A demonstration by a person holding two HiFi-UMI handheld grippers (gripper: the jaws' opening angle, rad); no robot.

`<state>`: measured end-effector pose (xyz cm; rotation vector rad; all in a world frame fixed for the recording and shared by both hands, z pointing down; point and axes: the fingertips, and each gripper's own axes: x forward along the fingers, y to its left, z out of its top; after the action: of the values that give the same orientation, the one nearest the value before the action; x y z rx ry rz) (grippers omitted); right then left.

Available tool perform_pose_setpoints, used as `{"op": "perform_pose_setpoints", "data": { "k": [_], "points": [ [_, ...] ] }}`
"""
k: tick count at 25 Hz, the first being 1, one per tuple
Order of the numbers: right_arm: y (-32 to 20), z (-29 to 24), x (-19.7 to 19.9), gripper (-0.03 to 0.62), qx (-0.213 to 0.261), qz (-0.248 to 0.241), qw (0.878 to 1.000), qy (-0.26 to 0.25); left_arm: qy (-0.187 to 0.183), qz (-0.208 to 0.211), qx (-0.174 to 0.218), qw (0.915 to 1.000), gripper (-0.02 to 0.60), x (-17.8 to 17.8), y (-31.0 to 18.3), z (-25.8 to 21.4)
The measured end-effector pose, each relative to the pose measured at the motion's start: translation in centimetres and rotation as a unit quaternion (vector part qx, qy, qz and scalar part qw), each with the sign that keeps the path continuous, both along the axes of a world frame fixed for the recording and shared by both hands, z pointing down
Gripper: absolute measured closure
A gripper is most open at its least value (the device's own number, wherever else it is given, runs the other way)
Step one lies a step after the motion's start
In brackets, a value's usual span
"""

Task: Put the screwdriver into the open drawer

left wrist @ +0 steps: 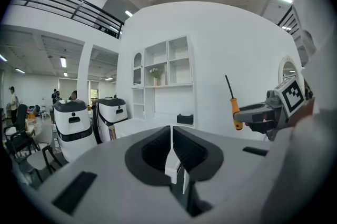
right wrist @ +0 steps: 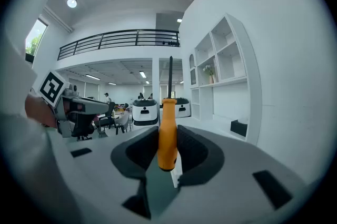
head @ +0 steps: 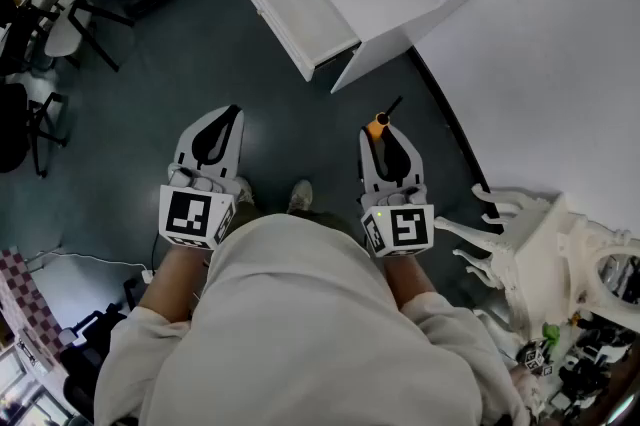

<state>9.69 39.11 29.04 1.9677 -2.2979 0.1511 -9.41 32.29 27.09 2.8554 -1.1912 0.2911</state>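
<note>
Presently, the screwdriver (right wrist: 167, 131) is being gripped by its orange handle in the right tongs (right wrist: 169, 150), while the left tongs (left wrist: 172, 154) alongside are being held clenched, empty, with the open drawer (head: 298, 4) ahead of both.

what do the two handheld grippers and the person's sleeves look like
Both the left gripper and right gripper are light grey tapered shells, black inside. Each carries a white cube with black square markers. The sleeves are off-white.

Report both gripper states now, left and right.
Left gripper: fingers closed, nothing held.
Right gripper: closed on the screwdriver, gripping its orange handle.
</note>
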Motion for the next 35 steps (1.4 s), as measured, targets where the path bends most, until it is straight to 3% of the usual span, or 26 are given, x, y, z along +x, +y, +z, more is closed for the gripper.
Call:
{"op": "perform_pose_setpoints", "data": {
  "k": [17,35],
  "points": [
    [-0.3,-0.9,0.6,0.476,0.011,-0.006,1.000,0.000,0.000,-0.003,0.001,1.0000,0.565,1.0,-0.2,-0.2],
    [-2.8,-0.4,0.9,0.476,0.006,-0.045,0.999,0.009,0.004,-0.037,-0.004,0.9993,0.565,1.1,-1.0,0.6]
  ]
}}
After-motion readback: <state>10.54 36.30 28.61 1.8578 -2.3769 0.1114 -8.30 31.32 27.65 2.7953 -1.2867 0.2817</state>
